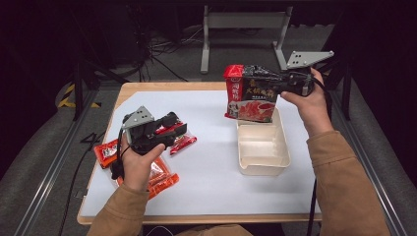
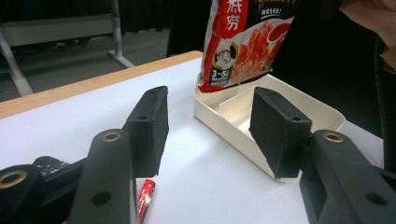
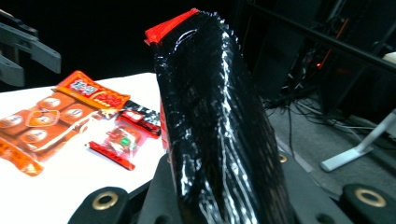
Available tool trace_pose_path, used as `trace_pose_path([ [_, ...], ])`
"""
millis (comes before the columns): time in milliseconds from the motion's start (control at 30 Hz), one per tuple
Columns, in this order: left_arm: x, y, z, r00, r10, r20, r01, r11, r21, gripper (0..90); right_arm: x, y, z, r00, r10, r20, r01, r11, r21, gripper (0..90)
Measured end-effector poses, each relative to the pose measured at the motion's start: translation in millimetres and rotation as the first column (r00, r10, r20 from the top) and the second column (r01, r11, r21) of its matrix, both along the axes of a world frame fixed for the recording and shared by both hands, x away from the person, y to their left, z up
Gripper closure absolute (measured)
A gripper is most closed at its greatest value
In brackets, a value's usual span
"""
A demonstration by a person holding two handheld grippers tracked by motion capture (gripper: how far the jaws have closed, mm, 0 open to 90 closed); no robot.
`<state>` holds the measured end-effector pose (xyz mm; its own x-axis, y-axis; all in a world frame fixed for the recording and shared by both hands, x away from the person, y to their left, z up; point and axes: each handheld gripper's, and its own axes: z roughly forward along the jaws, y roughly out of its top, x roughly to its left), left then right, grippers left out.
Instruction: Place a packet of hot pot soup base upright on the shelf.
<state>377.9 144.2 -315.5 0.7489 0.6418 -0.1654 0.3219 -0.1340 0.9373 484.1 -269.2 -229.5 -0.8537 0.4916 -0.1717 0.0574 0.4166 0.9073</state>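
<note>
Right gripper (image 1: 275, 84) clamped on the red-and-black pouch (image 1: 251, 93), hanging just above the cream tray (image 1: 263, 162) below it; left gripper (image 1: 173, 129) half-open, empty; next: lower pouch, release inside.

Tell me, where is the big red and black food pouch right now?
In the high view the pouch hangs upright at the table's far right, clamped by the right gripper, its bottom edge just over the far end of the cream tray.
</note>
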Motion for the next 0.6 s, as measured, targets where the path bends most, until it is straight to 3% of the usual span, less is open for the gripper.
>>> trace_pose_path([
  [367, 2.2, 1.4, -2.1, 0.9999, 0.002, -0.016, -0.002, 1.0, 0.004, 47.3, 15.2, -13.4, -8.0, 0.9994, -0.029, 0.019, 0.029, 0.9996, 0.001, 79.3],
  [600, 3.3, 1.8, -3.2, 0.9999, 0.003, -0.016, -0.003, 1.0, 0.003, 47.2, 24.2, -21.0, -17.5, 0.9991, -0.043, -0.002, 0.043, 0.999, 0.01, 79.3],
])
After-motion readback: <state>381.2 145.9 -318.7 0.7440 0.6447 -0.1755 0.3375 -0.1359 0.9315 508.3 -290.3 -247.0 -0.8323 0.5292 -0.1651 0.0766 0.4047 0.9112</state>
